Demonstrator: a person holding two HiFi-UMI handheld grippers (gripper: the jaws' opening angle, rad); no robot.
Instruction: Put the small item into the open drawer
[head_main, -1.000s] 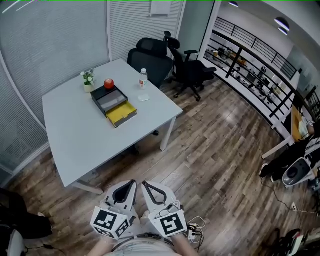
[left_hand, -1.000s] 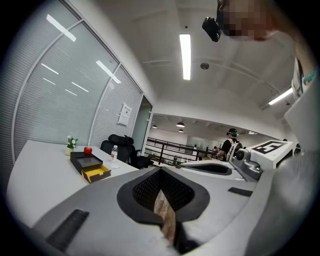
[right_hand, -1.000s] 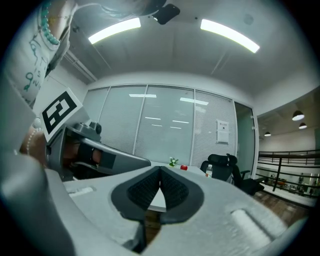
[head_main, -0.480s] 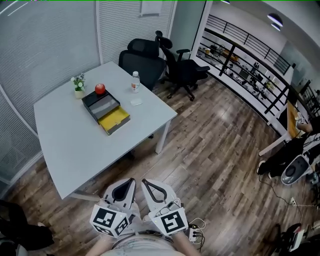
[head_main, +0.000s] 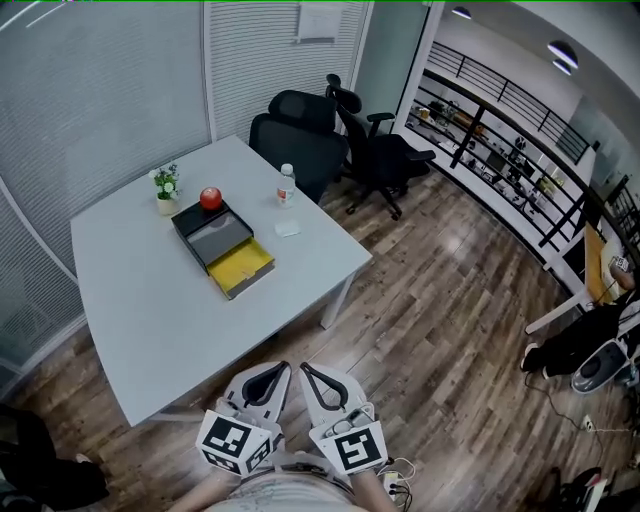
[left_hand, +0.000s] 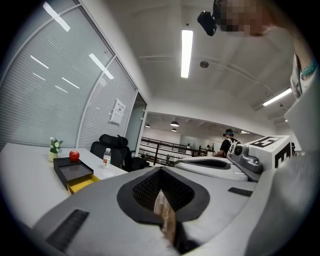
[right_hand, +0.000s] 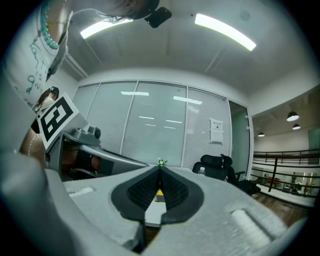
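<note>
Both grippers have come nearer the white rectangular table (head_main: 150, 300) than a second ago, and its near edge now lies just beside them. Side by side and pointing level at the table, the left gripper (head_main: 283, 368) and the right gripper (head_main: 304, 368) each have their jaws pressed together with nothing between them. Well ahead on the tabletop stands a black drawer box (head_main: 187, 226) with its yellow drawer (head_main: 242, 266) pulled open toward the grippers. A red apple (head_main: 210, 198) rests on the box's far end, beside a small potted plant (head_main: 165, 186). The small pale flat item (head_main: 288, 228) lies on the table just right of the box, near a clear plastic bottle (head_main: 286, 185).
</note>
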